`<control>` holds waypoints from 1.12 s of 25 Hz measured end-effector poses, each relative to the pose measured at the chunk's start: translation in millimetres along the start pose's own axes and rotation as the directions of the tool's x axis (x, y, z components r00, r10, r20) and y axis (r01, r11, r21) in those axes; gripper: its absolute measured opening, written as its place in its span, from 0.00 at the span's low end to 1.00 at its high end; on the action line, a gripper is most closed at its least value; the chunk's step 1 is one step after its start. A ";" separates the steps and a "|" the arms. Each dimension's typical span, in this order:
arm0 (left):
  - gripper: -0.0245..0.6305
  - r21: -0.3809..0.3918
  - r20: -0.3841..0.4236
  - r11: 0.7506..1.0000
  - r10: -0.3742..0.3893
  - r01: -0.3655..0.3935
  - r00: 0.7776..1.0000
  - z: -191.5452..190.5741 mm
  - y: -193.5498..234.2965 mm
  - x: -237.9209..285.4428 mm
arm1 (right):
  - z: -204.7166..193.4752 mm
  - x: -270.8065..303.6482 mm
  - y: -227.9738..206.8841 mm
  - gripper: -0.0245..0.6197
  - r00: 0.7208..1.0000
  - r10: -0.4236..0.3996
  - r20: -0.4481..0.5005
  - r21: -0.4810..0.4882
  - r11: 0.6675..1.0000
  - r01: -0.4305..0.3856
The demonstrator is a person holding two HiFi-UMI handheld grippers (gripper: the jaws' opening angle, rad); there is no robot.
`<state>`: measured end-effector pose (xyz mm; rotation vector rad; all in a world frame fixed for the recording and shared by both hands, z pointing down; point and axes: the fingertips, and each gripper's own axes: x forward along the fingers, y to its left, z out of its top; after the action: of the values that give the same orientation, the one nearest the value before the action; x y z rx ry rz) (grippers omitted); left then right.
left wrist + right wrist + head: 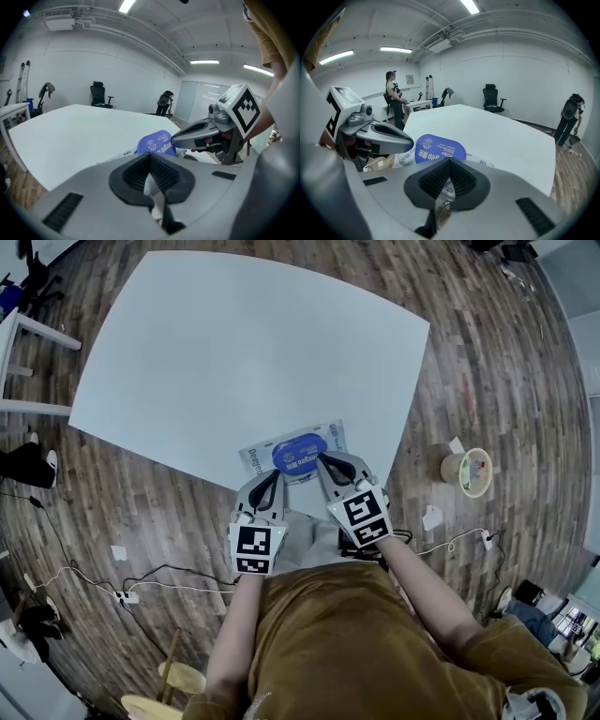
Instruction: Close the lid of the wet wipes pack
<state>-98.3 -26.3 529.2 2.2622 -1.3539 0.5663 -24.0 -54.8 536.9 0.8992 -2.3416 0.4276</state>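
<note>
We are holding the grey left gripper and the grey right gripper side by side at the near edge of the large white rectangular table. The soft white wet wipes pack is lying there, just ahead of both sets of tips. Its blue oval plastic lid is sitting on the pack's top face, between and slightly beyond the two grippers.

In the left gripper view, the ribbed black pads are closing to a narrow wedge with white wrapper film caught between them. The left gripper is pinching the pack's near edge. In the right gripper view we are seeing the same thing: the jaws are drawn together on a crinkled strip of printed film, so the right gripper is gripping the pack too. The lid is rising just past the pad tips in both gripper views.

Much is escaping us. The grippers are covering the pack's near edge from above, and their grey bodies are cutting off its lower half in their own views. We cannot tell whether the lid is pressed fully down, and the print on it is too small to read.
</note>
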 end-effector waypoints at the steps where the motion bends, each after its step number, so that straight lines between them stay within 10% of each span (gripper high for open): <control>1: 0.03 0.000 0.000 1.000 0.000 0.000 1.000 0.3 1.1 0.7 | 0.2 1.3 -0.2 0.05 1.000 0.001 -0.001 0.000 1.000 -0.001; 28: 0.03 -0.042 -0.032 0.999 -0.009 0.007 0.999 -3.5 14.7 23.6 | 3.9 22.2 -11.9 0.05 1.000 -0.005 -0.030 0.001 1.000 0.005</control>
<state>-101.6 -47.3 547.4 2.2152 -1.3287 0.5639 -30.7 -76.3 548.7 0.8927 -2.3114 0.4382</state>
